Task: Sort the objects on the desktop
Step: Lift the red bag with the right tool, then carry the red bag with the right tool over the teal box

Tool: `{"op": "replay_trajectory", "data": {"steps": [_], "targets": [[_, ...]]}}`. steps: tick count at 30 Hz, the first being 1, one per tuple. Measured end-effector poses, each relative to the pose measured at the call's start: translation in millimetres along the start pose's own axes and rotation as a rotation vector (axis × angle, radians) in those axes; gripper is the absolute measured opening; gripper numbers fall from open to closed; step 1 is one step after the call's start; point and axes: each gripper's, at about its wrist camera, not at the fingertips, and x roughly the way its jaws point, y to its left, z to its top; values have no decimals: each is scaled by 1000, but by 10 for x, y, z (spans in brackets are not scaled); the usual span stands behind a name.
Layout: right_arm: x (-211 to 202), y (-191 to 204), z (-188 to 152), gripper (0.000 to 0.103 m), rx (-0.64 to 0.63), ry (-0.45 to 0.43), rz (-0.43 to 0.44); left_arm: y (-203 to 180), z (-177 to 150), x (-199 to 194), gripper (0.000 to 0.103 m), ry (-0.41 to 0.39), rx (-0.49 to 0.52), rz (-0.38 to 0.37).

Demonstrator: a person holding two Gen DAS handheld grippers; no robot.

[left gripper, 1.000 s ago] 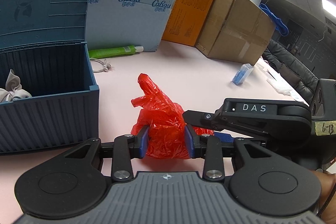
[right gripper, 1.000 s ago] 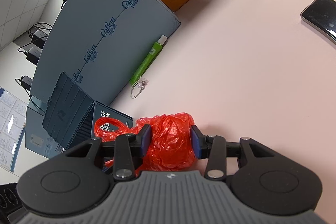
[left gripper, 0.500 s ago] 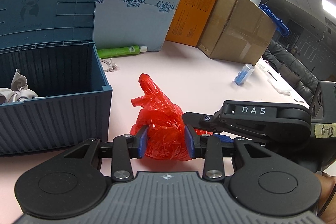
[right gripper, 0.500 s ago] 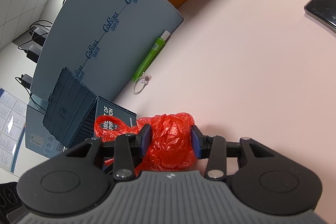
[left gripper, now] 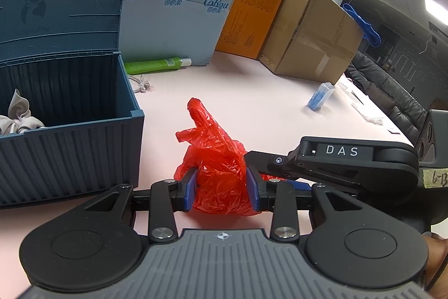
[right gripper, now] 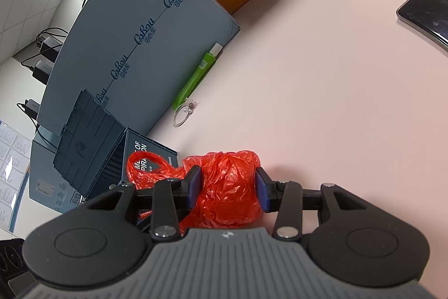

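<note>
Left claw point(left gripper: 221, 188) and right claw point(right gripper: 228, 188) both clamped on crumpled red bag point(left gripper: 221, 175). Step: bag pickup. Next, likely: lift together, carry left into open blue bin point(left gripper: 84, 153).

Crumpled red plastic bag point(left gripper: 221, 173) on pink worktop point(left gripper: 252, 102) near its front edge, open blue ribbed plastic crate point(left gripper: 70, 136) left of it, green tube point(left gripper: 152, 65) and pearl wire ring point(left gripper: 141, 84) behind crate, brown cardboard boxes point(left gripper: 313, 44) along back edge.

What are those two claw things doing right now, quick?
Left gripper: fingers closed on the crumpled red plastic bag.
Right gripper: fingers around the same bag, closed on it too.
</note>
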Motion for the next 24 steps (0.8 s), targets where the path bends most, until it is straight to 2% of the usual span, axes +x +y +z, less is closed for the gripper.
{"op": "replay_trajectory", "data": {"steps": [24], "targets": [[-54,42,138,45,-9,-57,6,-64,187,35,31,-38,11,-33]]}}
